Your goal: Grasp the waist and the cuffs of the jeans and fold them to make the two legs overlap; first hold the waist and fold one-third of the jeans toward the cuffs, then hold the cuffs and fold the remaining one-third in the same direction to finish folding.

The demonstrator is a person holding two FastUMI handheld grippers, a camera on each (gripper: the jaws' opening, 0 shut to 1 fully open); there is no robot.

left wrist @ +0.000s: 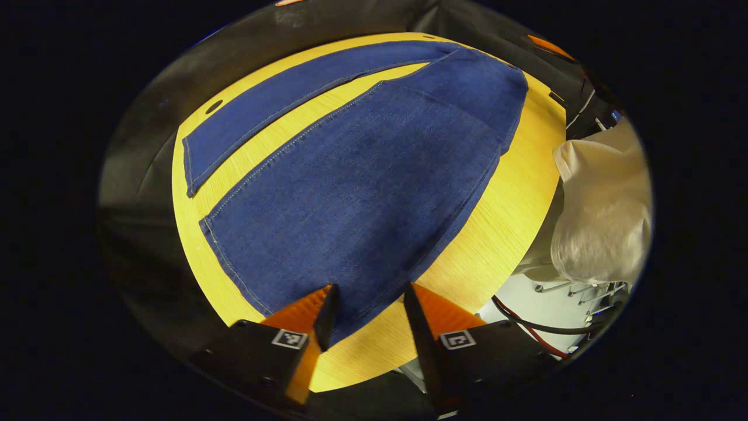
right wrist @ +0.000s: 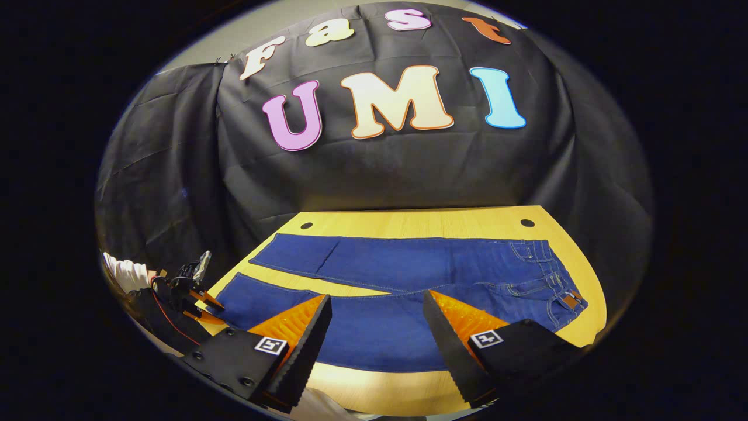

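**Jeans still flat, both grippers spread wide before the first fold**

The jeans [right wrist: 409, 292] lay flat on the table [right wrist: 409, 221], legs apart in a narrow V, so the first step, bringing one leg over the other, had not begun. Taking the jeans as the landmark: the waist [right wrist: 555, 280] lay at one end and the cuffs [left wrist: 225, 251] at the other.

The left gripper [left wrist: 367, 316] hovered just above the near leg close to its cuff end, fingers released and holding nothing. In the right gripper view it appeared just beyond the cuffs. The right gripper [right wrist: 377, 330] hung above the near leg's middle, also released, well short of the waist.

By my reading, the next move called for the right gripper to travel to the waist while the left settled on the near cuff, each pinching an edge before lifting the leg across.
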